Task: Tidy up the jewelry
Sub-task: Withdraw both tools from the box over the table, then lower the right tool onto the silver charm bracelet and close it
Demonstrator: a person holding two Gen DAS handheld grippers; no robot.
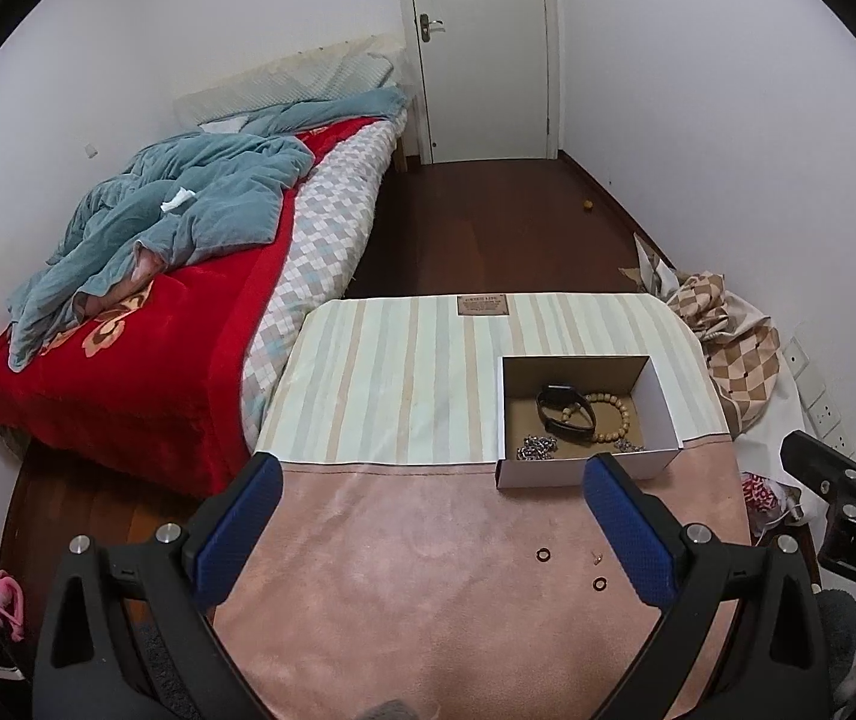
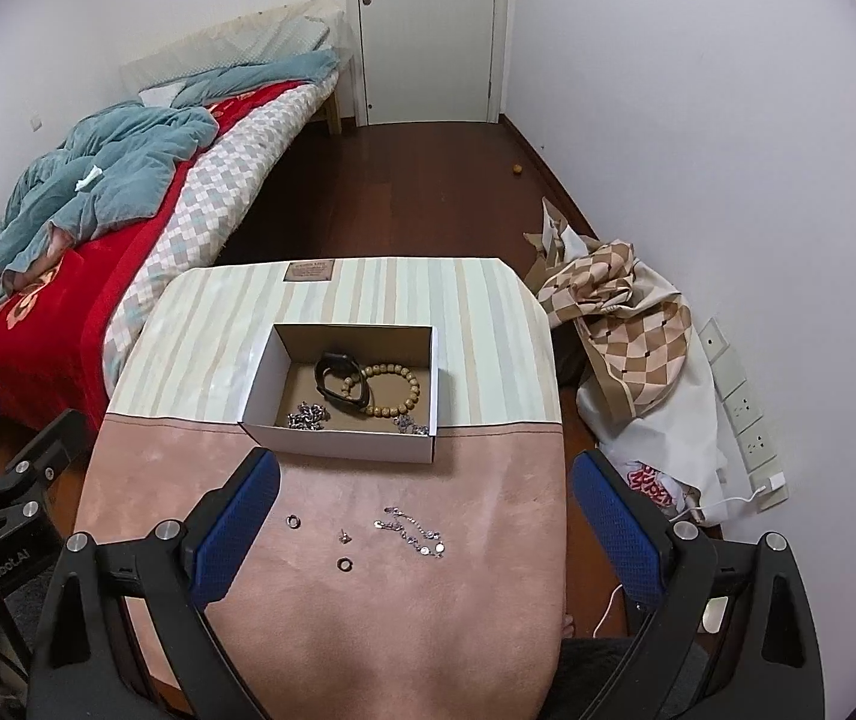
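Right gripper [image 2: 425, 525] spread, empty | left gripper [image 1: 433, 516] spread, empty | loose chain [image 2: 413, 531] lies lower centre between right fingers, long axis slanting down-right | box [image 2: 338, 438] above it | right gripper judged nearer.

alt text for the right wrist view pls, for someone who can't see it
The open right tongs hover empty over a pink-clothed table where two small rings, an earring and a silver chain bracelet lie loose. Beyond them a white box holds a black watch band, a wooden bead bracelet and silver chains.
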